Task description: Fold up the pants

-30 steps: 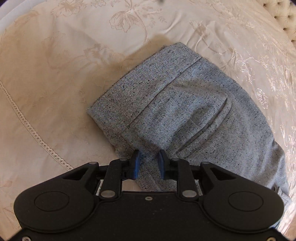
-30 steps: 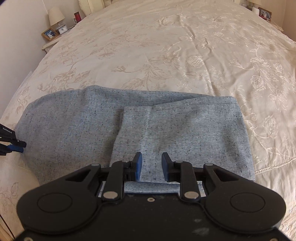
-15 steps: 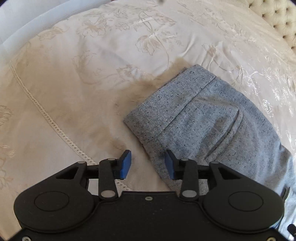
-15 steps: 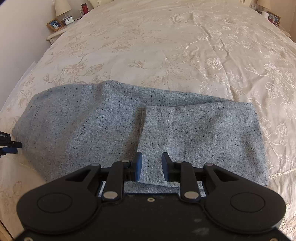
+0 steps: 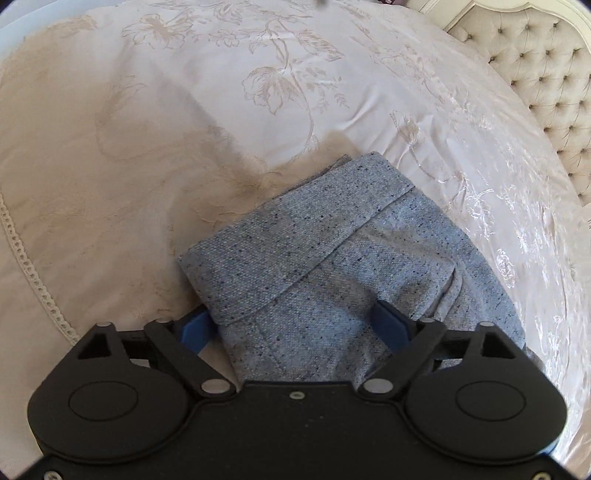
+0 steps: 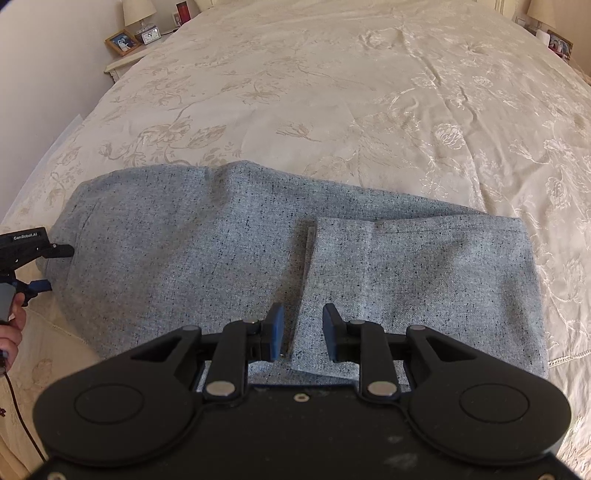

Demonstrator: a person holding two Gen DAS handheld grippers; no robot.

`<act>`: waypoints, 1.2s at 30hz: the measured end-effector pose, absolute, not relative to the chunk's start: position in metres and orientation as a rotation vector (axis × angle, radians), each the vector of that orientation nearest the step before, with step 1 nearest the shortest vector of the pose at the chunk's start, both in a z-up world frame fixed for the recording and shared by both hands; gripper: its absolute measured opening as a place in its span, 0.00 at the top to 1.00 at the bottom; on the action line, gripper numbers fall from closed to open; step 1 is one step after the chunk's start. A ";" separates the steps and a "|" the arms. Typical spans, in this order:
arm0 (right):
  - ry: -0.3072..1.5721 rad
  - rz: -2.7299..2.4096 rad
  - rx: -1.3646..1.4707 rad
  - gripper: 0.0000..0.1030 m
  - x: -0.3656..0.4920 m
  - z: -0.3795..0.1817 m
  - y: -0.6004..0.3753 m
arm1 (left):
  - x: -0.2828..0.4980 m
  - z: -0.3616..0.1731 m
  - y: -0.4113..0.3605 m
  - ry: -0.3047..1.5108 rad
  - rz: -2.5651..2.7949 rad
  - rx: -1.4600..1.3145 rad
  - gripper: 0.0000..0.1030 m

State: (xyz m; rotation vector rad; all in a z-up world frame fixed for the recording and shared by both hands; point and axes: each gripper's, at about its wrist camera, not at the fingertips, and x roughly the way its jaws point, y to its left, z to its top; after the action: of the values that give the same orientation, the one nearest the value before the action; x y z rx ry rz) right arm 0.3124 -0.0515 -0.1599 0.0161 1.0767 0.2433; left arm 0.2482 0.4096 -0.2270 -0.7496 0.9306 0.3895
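At the far left of my right wrist view, a nightstand [image 6: 125, 62] carries a lamp [image 6: 138, 11], a picture frame [image 6: 122, 41] and a small clock [image 6: 150, 35]. Below it, my left gripper [image 6: 55, 267] meets the waistband end of the grey pants [image 6: 184, 258], which lie crosswise on the bed [image 6: 332, 92] near its front edge, their leg end folded over on the right. My left wrist view shows those jaws spread wide, astride the waistband corner [image 5: 295, 266], gripping nothing; a tufted headboard [image 5: 535, 81] stands at upper right. My right gripper [image 6: 303, 332] has its jaws partly open, straddling the folded flap's edge; I cannot tell whether the pads touch cloth.
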 end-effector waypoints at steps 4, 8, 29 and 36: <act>1.081 0.243 0.010 0.75 0.311 -0.160 -0.053 | 0.264 -0.224 0.397 0.948 0.435 -0.679 0.15; 1.078 0.244 0.023 0.75 0.310 -0.159 -0.058 | 0.253 -0.208 0.398 0.926 0.482 -0.674 0.44; 1.156 0.341 0.117 0.77 0.376 -0.214 -0.146 | 0.254 -0.015 0.158 0.717 0.216 -0.246 0.66; 1.172 0.282 0.277 0.75 0.362 -0.207 -0.233 | 0.274 -0.052 0.009 0.816 -0.043 -0.174 0.66</act>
State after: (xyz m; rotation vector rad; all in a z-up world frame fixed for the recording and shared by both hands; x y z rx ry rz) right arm 0.3621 -0.2327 -0.2066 0.2771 1.1715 0.2816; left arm 0.2741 0.0094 -0.0517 -0.1744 0.8159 -0.0428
